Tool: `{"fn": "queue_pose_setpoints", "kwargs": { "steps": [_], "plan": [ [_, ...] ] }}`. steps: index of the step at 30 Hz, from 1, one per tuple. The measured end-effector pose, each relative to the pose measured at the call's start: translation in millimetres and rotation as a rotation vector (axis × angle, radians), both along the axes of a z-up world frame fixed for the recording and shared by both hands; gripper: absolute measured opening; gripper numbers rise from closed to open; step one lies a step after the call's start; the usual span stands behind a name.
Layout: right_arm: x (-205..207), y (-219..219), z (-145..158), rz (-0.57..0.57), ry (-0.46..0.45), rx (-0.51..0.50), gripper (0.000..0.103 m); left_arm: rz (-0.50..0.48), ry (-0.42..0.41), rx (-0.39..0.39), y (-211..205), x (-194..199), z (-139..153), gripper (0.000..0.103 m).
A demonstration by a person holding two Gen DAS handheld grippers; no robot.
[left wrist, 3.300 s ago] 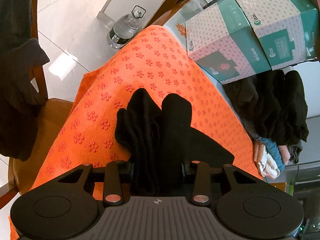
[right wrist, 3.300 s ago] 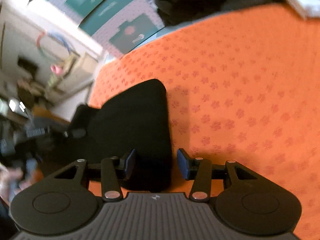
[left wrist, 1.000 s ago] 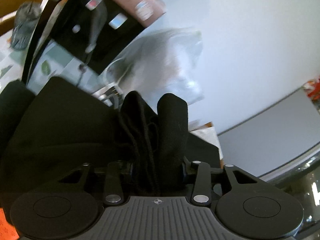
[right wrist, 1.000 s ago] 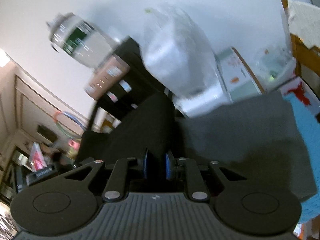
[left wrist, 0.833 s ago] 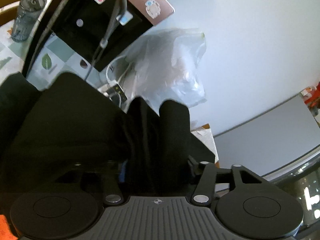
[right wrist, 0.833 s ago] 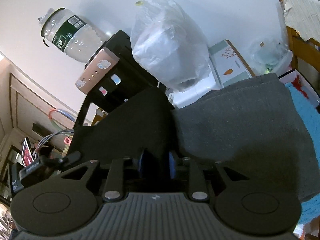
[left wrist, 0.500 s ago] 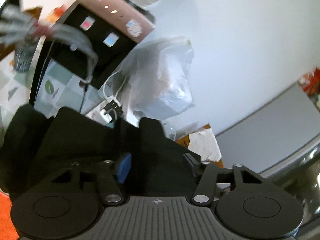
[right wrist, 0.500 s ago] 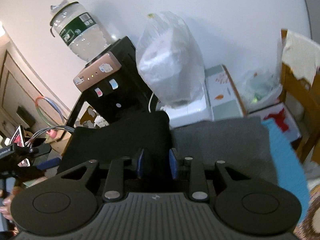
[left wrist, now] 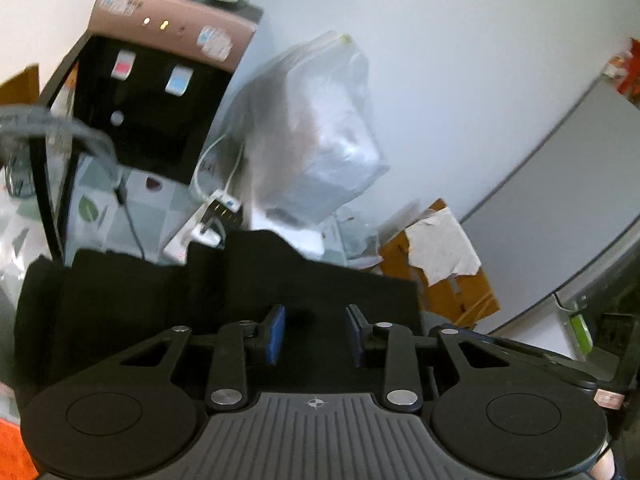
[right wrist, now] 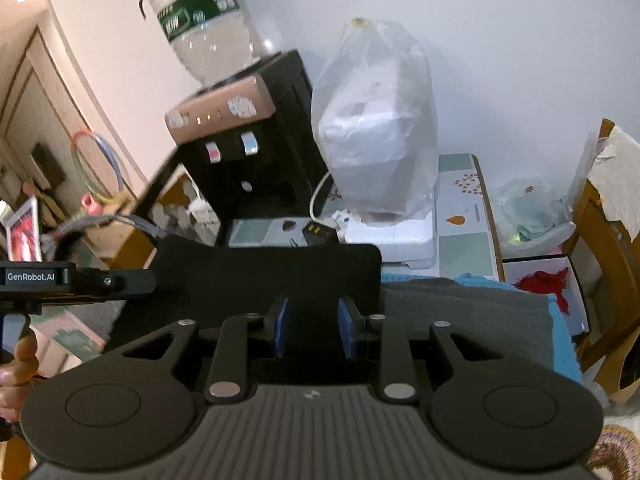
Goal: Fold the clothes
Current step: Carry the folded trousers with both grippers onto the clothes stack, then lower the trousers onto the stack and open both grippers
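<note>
Two tools stand over one folded black fabric garment (right wrist: 264,276). Ahead of both stands a black water dispenser with a pink top (right wrist: 240,140), beside it a translucent plastic bag (right wrist: 376,128). Left tool (left wrist: 316,334): jaws have just been closing, pads apart, cloth beneath them, no grip evident. Right tool (right wrist: 312,330): likewise parted above the garment.
</note>
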State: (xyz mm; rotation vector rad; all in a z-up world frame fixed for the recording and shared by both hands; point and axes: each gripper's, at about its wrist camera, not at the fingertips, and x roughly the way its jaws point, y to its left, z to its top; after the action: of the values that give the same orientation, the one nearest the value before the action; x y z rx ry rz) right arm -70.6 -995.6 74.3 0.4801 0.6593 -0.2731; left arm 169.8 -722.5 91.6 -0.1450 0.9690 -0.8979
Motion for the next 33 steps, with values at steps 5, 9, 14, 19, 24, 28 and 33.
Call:
{"fn": "queue_pose_setpoints", "kwargs": {
  "steps": [5,9,14,19,24,28,33],
  "plan": [
    [25,10,-30,0.035,0.084,-0.051,0.031,0.012,0.01,0.012,3,13,-33,0.013],
    [36,9,-55,0.036,0.11,-0.027,0.031,0.009,0.034,0.029,8,24,-62,0.005],
    [44,9,-80,0.025,0.109,-0.007,0.031,0.01,0.02,0.054,7,25,-88,0.005],
    [46,13,-78,0.008,0.114,-0.024,0.031,0.007,0.011,0.042,7,25,-83,0.005],
    [38,21,-52,-0.006,0.116,-0.062,0.034,-0.014,0.0,0.025,13,19,-62,0.014],
    [23,33,-28,-0.011,0.105,-0.078,0.04,-0.034,-0.047,0.031,18,-2,-36,0.048],
    [-4,59,0,-0.007,0.091,-0.097,0.055,-0.054,-0.116,0.04,33,-36,-9,0.065]
  ]
}}
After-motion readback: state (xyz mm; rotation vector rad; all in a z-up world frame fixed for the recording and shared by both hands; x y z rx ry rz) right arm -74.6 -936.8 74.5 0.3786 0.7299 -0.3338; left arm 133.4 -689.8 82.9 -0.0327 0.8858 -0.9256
